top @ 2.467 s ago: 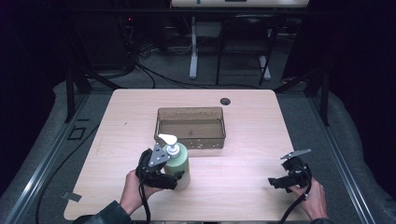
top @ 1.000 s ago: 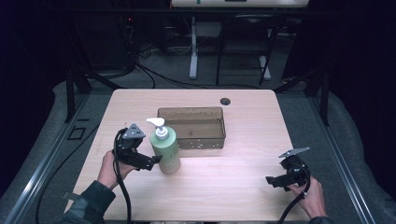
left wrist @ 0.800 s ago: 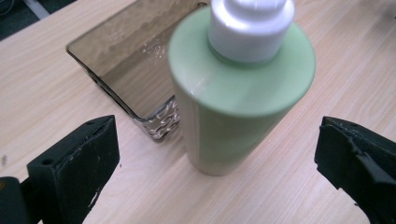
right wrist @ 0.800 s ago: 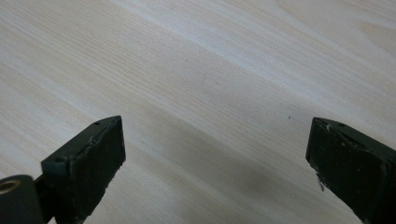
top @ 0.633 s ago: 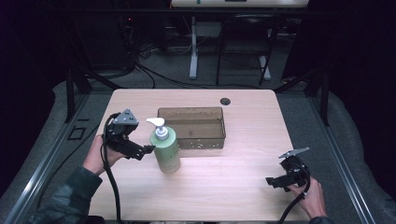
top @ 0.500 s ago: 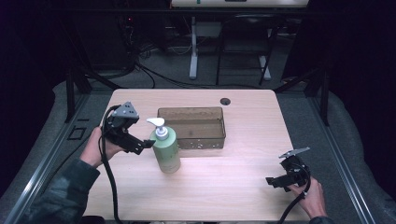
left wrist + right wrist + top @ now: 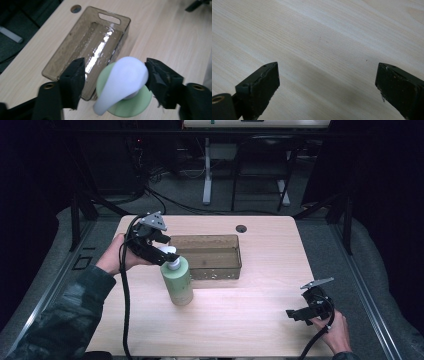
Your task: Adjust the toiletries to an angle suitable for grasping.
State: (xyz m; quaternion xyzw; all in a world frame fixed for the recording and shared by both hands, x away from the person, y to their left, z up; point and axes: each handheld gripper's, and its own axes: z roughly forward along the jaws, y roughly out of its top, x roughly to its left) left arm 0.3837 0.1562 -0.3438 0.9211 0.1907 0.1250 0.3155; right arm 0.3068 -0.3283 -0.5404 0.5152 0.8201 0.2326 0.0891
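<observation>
Between the left tongs (image 7: 113,85): a green soap bottle (image 7: 177,281), upright on the bench (image 7: 250,310).
Their jaws have just been closing around its white pump head (image 7: 125,77); the right one looks to touch, the left stands apart. Smooth plastic, top-heavy, likely slippery: the neck under the pump suits best. Beyond lies a brown tray (image 7: 75,50). Right tongs (image 7: 327,92) gape, empty.

soap bottle (image 7: 178,281) | pale green, white pump | upright on table | just beside brown bin's front-left corner
</observation>
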